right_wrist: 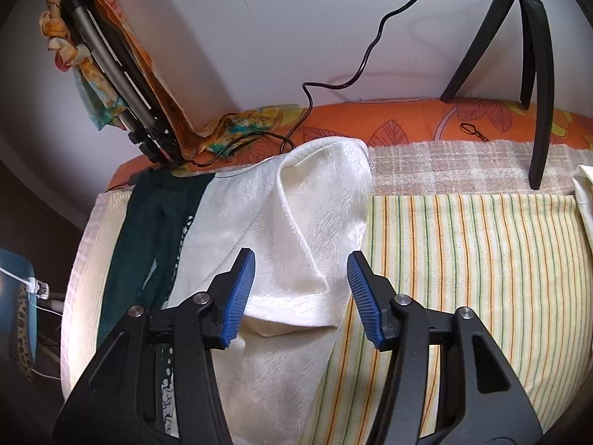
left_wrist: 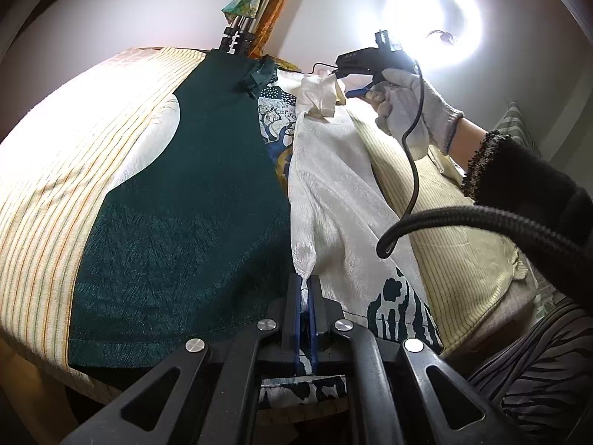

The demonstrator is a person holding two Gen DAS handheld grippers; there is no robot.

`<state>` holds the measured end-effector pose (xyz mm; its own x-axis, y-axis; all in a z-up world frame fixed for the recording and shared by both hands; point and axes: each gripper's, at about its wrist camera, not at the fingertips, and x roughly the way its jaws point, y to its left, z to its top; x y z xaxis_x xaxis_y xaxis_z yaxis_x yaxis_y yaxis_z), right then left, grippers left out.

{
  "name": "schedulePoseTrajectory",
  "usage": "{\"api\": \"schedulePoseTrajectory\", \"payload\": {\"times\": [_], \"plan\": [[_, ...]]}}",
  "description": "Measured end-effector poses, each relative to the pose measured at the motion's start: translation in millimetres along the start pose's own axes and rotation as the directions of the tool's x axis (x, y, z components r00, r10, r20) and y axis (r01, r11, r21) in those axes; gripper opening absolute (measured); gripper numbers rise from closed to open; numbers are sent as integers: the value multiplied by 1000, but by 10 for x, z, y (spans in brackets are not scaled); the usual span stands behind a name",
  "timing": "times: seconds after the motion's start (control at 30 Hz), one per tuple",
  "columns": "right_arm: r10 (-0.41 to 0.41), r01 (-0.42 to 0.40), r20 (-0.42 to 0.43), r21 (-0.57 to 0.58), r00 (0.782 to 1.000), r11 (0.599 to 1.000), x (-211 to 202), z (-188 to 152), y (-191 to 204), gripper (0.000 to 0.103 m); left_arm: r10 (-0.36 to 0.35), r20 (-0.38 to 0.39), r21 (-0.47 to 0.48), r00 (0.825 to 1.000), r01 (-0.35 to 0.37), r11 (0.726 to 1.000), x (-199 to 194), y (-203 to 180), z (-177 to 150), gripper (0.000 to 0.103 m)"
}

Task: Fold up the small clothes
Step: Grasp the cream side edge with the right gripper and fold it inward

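A small garment with a dark green panel (left_wrist: pixel 178 200) and a cream-white panel (left_wrist: pixel 333 193) lies on a striped sheet. My left gripper (left_wrist: pixel 304 296) is shut on a fold of the white cloth at its near hem. My right gripper (right_wrist: pixel 301 296) is open, its blue pads on either side of a raised fold of the white cloth (right_wrist: pixel 296 230). In the left wrist view the right gripper (left_wrist: pixel 350 85) is at the garment's far end, by bunched white cloth. The green part (right_wrist: pixel 148 237) lies left of the white in the right wrist view.
The striped sheet (right_wrist: pixel 463 259) covers the surface, with an orange floral cover (right_wrist: pixel 389 122) and a checked cloth (right_wrist: pixel 444 163) behind. A black tripod (right_wrist: pixel 533 74) stands at the back right. A folded stand draped in colourful fabric (right_wrist: pixel 111 74) leans at the back left. A ring light (left_wrist: pixel 431 18) glares overhead.
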<state>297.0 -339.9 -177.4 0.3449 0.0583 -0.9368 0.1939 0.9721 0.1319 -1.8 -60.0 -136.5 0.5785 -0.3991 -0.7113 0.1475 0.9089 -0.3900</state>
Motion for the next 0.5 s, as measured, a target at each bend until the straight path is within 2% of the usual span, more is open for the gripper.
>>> {"api": "schedulePoseTrajectory", "payload": {"times": [0.03, 0.07, 0.1, 0.2, 0.33, 0.5], "plan": [[2, -2, -9, -8, 1000, 1000, 36, 14, 10, 38, -1, 0, 0, 1000, 1, 1000, 0, 0, 3, 0], [4, -4, -20, -18, 1000, 1000, 60, 17, 24, 22, -2, 0, 1, 1000, 2, 1000, 1, 2, 6, 0], [3, -4, -32, -32, 999, 999, 87, 29, 53, 12, -3, 0, 1, 1000, 3, 1000, 1, 4, 5, 0], [15, -18, -41, -71, 999, 997, 96, 64, 148, 4, -9, -3, -8, 1000, 9, 1000, 3, 20, -4, 0], [130, -131, -27, -46, 991, 990, 78, 231, 320, 3, -26, -6, -23, 1000, 26, 999, 1, 47, -16, 0], [168, -169, -24, -63, 986, 984, 288, 429, 735, 3, -45, -12, -42, 999, 44, 998, 22, 110, 15, 0]]}}
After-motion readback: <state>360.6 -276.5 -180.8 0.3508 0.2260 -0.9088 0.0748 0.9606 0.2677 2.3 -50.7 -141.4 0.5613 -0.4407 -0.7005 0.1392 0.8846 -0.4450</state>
